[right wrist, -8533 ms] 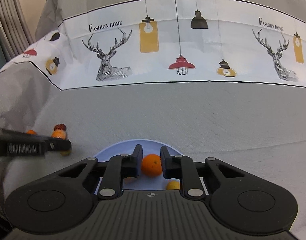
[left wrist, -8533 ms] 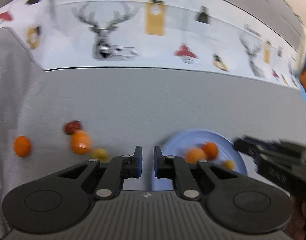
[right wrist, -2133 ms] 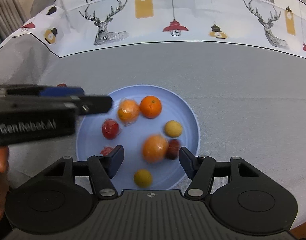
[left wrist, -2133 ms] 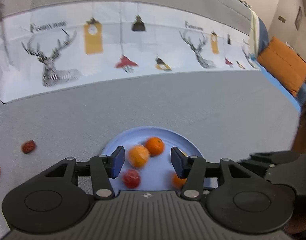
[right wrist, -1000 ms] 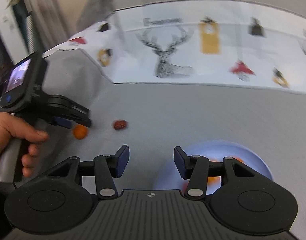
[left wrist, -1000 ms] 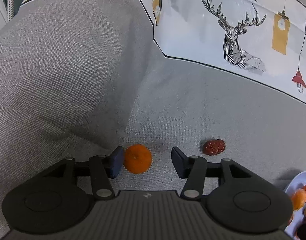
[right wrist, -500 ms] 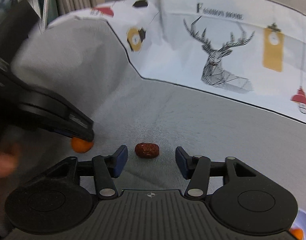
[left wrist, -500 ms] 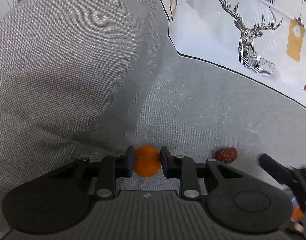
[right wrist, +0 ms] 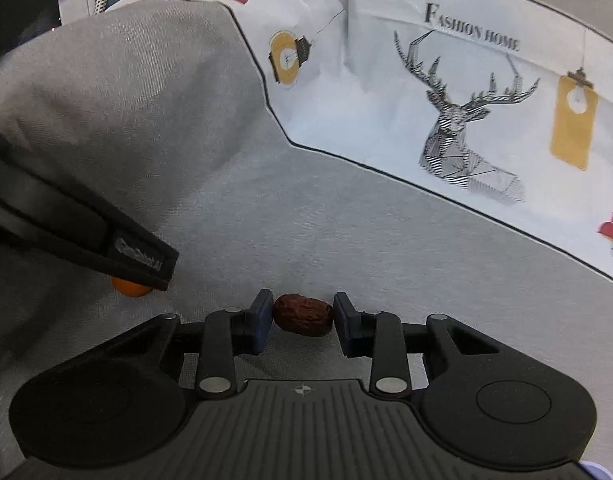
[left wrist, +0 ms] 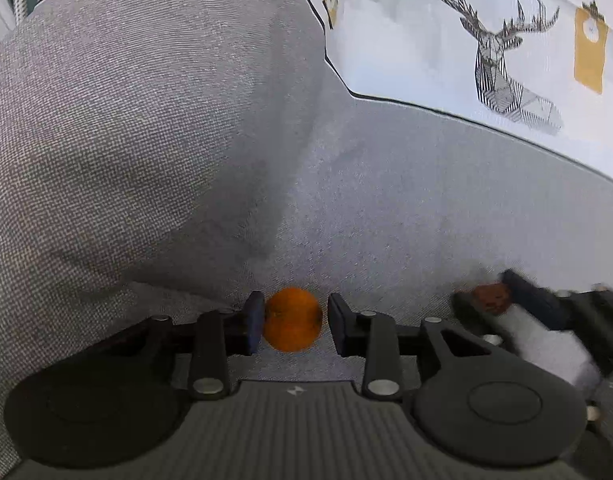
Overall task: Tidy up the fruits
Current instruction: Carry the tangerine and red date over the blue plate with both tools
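A small orange (left wrist: 292, 319) lies on the grey cloth between the fingers of my left gripper (left wrist: 294, 322). The left pad touches it; a thin gap shows at the right pad. In the right wrist view the orange (right wrist: 130, 289) peeks out under the left gripper's finger (right wrist: 140, 258). A wrinkled red date (right wrist: 303, 315) sits between the fingers of my right gripper (right wrist: 304, 320), both pads at its ends. The date (left wrist: 491, 297) and right gripper also show at the right of the left wrist view.
A raised grey fabric fold (left wrist: 126, 140) rises at the left. A white printed band with a deer and lamps (right wrist: 458, 136) runs across the back. A sliver of the blue plate's rim (right wrist: 594, 474) shows at the bottom right corner.
My right gripper has closed in from wide open around the date. My left gripper's jaws look slightly wider on the orange than half a second ago. Both cameras sit nearer the cloth.
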